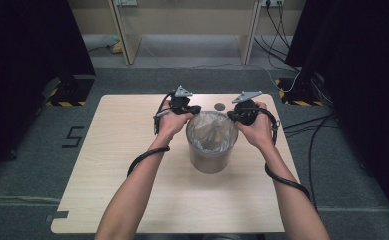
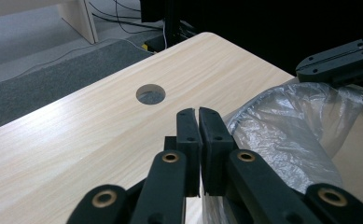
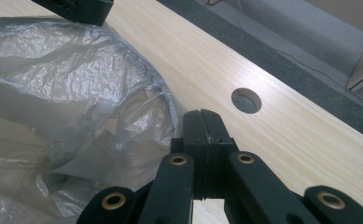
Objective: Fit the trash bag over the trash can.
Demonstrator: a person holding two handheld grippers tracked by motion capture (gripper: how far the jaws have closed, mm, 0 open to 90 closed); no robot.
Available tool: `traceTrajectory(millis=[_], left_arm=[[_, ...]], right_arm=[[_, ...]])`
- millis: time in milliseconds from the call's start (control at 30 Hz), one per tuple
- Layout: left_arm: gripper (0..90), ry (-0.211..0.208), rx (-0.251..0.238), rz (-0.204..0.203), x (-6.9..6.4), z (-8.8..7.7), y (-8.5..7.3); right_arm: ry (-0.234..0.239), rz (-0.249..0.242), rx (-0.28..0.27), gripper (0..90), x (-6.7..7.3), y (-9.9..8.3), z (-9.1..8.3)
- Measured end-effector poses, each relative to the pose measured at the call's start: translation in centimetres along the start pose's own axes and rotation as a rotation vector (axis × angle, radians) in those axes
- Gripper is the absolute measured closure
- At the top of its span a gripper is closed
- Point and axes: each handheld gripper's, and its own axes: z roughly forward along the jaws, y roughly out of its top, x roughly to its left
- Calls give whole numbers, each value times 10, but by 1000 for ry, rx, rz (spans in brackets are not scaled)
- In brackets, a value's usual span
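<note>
The left tongs (image 1: 194, 109) sit at the left far rim of the bin (image 1: 211, 161), jaws together but for a hairline gap, with no plastic seen between them. The right tongs (image 1: 233, 116) sit at the right far rim, jaws pressed together; whether a fold of film is pinched there I cannot tell. Between them lies the bag (image 1: 213, 131), a clear liner draped over the rim of the upright bin. Each hand is equally near its own side of the rim. The bin stands mid-surface (image 1: 112, 165), with a round hole (image 1: 220, 106) just behind it.
</note>
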Motion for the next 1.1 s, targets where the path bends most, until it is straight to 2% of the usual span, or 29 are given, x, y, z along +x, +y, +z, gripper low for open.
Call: traceTrajectory(millis=[67,100,200,233,267,333,533,667,733,867,900,933,967,1033,1100], left_arm=[[854,-1,6,10,0,-1,0],[822,-1,5,14,0,-2,-1],[796,-2,8,13,1,-3,-1],[756,0,11,12,1,-5,-2],[744,0,11,12,1,-5,-2],[720,4,15,2,2,-5,-3],[727,0,30,23,1,-4,-4],[727,-7,33,21,2,-4,-5],[726,-11,38,21,3,-3,-5],[729,-13,43,25,2,-2,-6],[730,-12,42,33,2,-3,-5],[729,-11,44,35,2,-3,-5],[728,-11,44,35,2,-3,-5],[724,-8,43,41,2,-3,-5],[717,-6,41,39,2,-3,-6]], right_arm=[[4,-6,7,900,1,0,-1],[2,1,10,850,1,0,-2],[2,10,3,830,0,-2,-3],[1,25,-8,786,0,-4,-5],[1,25,-8,786,0,-4,-5],[-5,56,-42,737,-1,-6,-8],[-3,101,-89,719,-1,-11,-11],[15,125,-86,717,-3,-14,-11],[34,177,-94,703,-6,-17,-11],[42,213,-108,697,-7,-19,-12],[51,255,-129,691,-8,-20,-13],[61,272,-138,685,-9,-21,-14],[61,272,-138,685,-9,-21,-14],[87,311,-167,667,-11,-22,-15],[80,307,-169,662,-11,-21,-17]])
